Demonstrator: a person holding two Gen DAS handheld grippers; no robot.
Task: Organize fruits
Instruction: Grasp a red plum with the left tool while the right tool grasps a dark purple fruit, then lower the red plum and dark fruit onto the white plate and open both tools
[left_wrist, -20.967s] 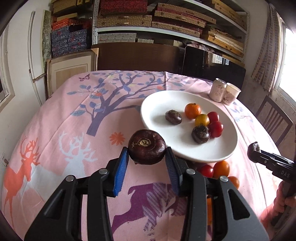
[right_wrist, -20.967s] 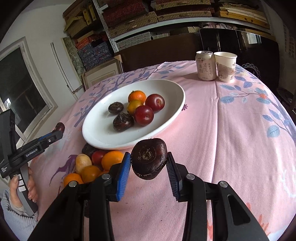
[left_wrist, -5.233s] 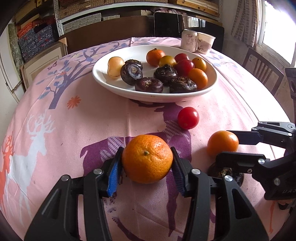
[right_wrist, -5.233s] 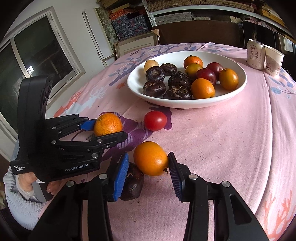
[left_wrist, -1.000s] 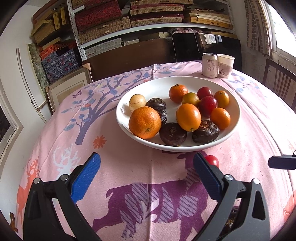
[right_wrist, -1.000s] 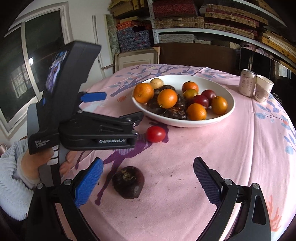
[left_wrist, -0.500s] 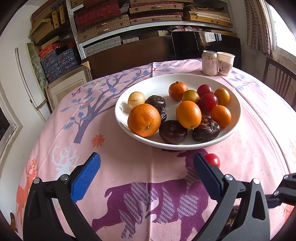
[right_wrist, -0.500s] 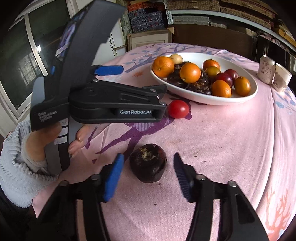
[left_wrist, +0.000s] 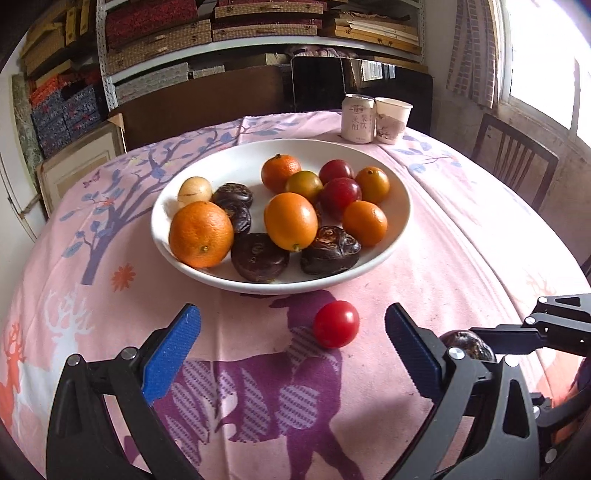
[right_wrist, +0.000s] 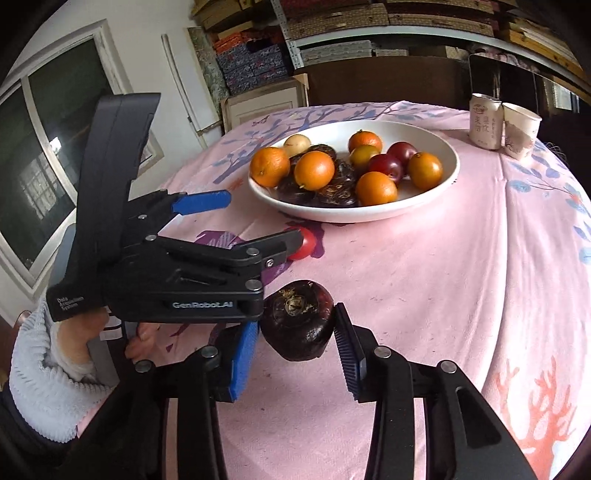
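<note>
- water chestnut (right_wrist: 297, 319) sits between the right gripper (right_wrist: 295, 350) pads, which have just closed onto it
- left gripper (left_wrist: 291, 350) gapes wide, cherry tomato (left_wrist: 336, 324) just beyond

one white bowl (left_wrist: 400, 206) on the table (left_wrist: 461, 251). in the bowl: four orange citrus fruits (left_wrist: 201, 234), two dark red plums (left_wrist: 340, 194), one yellow-green fruit (left_wrist: 303, 184), one pale round fruit (left_wrist: 194, 190), and four dark brown water chestnuts (left_wrist: 260, 256), though a fifth may hide under the pile. in front of the bowl: one red tomato (left_wrist: 336, 324) and one more dark chestnut (right_wrist: 297, 319). behind the bowl: one drink can (left_wrist: 357, 118) and one paper cup (left_wrist: 392, 120). two grippers in view.
</note>
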